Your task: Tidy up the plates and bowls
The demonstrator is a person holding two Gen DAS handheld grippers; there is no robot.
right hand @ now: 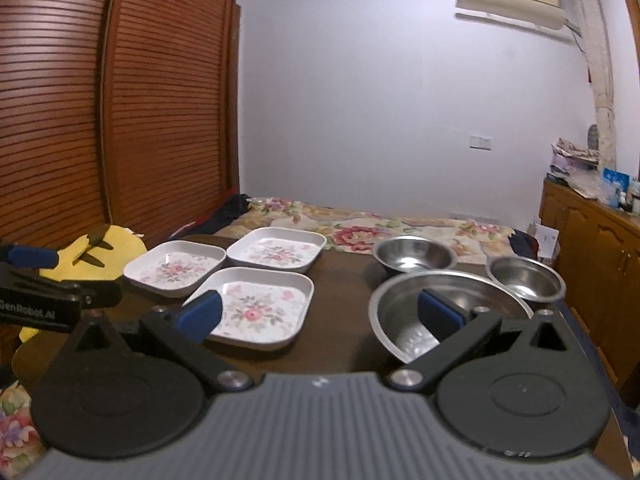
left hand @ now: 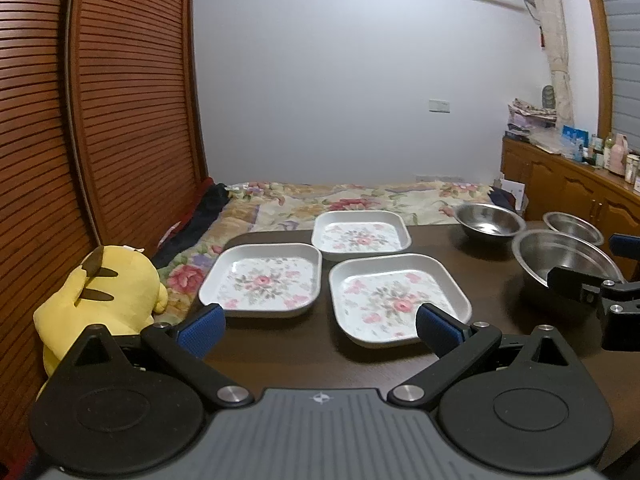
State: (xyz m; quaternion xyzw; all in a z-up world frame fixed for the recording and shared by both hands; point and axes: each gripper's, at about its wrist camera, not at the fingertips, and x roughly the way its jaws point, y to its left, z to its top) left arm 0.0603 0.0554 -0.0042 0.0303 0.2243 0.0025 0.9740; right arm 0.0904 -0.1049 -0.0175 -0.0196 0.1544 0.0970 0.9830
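On the dark wooden table [left hand: 280, 344], both the left gripper [left hand: 320, 326] and right gripper [right hand: 320, 314] are hovering with fingers spread wide, empty; the nearest square white floral plate [left hand: 396, 300] is probably light, stiff and slick, best pinched at its raised rim.

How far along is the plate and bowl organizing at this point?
Nothing looks done yet. The three floral plates lie side by side, unstacked, and the three steel bowls sit apart. Both the left tool and the right tool are open and empty. All stacking is left.

Three square floral plates [left hand: 362, 235] [left hand: 262, 279] [left hand: 396, 300] clustered upright, left; three empty steel bowls [right hand: 414, 255] [right hand: 526, 278] [right hand: 404, 314] grouped right
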